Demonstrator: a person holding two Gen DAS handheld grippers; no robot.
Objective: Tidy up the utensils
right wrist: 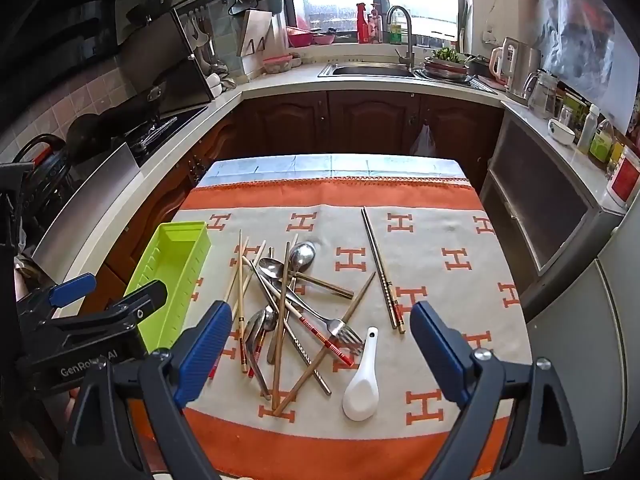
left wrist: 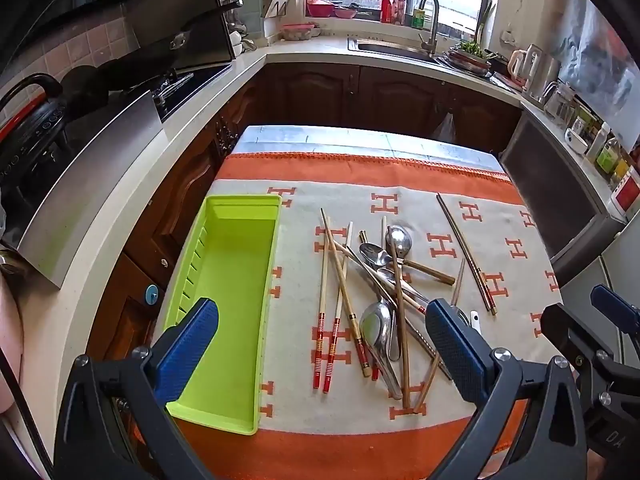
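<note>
Left gripper (left wrist: 322, 338): blue pads spread wide, nothing between them, above the cloth. Right gripper (right wrist: 321, 344): likewise wide apart and empty. Beneath: tangled pile of chopsticks (right wrist: 240, 280), metal spoons (right wrist: 304, 256) and fork (right wrist: 344, 330) mid-tablecloth (right wrist: 440, 224). White ceramic spoon (right wrist: 362, 390) just right of pile. Metal chopstick pair (right wrist: 382, 272) lies apart. Green tray (left wrist: 236, 280) at left edge, empty.

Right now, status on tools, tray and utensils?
Left tool and right tool open, holding nothing. Green tray empty. Utensil pile tangled on cloth; white spoon lies apart.
</note>
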